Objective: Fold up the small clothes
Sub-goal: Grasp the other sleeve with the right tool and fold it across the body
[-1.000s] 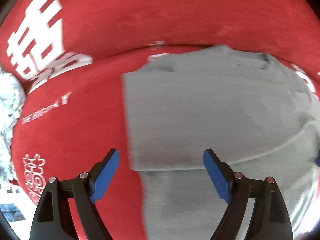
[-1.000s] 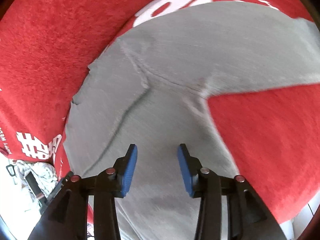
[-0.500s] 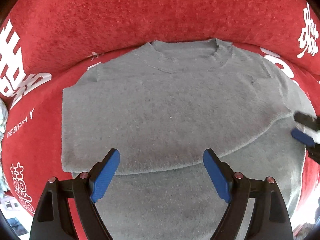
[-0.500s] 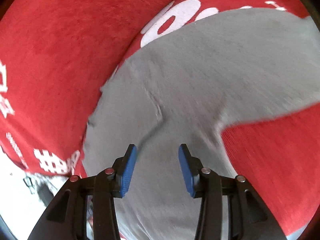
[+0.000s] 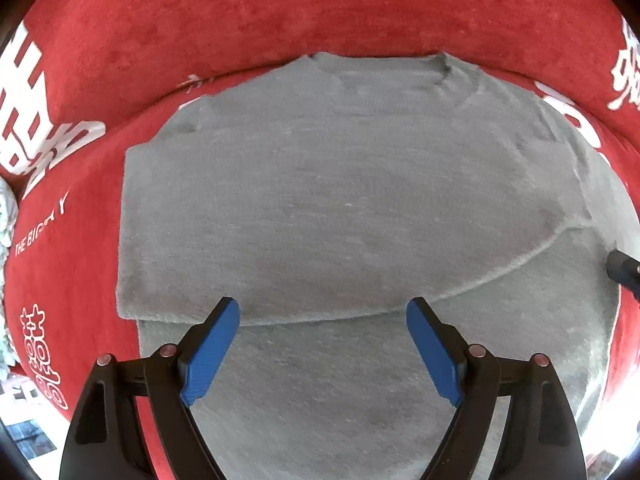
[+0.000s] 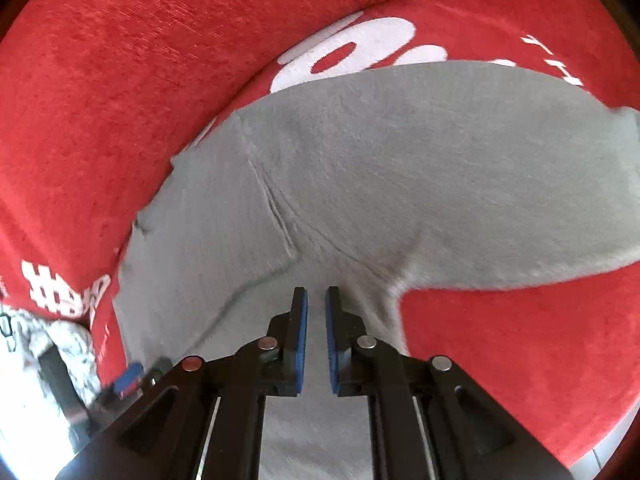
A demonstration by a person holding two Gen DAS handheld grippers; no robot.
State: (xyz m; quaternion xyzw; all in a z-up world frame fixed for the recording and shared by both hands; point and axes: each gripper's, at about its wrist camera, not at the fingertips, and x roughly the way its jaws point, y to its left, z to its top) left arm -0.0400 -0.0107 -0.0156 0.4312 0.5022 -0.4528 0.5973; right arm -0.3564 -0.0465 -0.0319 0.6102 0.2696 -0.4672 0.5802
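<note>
A: Grey sweater (image 5: 340,200) lying flat on the red blanket (image 5: 320,8) with white lettering, collar at the far edge, one side already folded over the body.

B: Left tool (image 5: 323,320) hanging straight above it, blue pads (image 5: 210,350) wide apart, nothing between them.

A: Right tool (image 6: 316,320) over the armpit area beside the spread sleeve, just been closing, narrow gap left, no cloth pinched.

B: Tip of right tool poking in at the left view's right edge.
</note>
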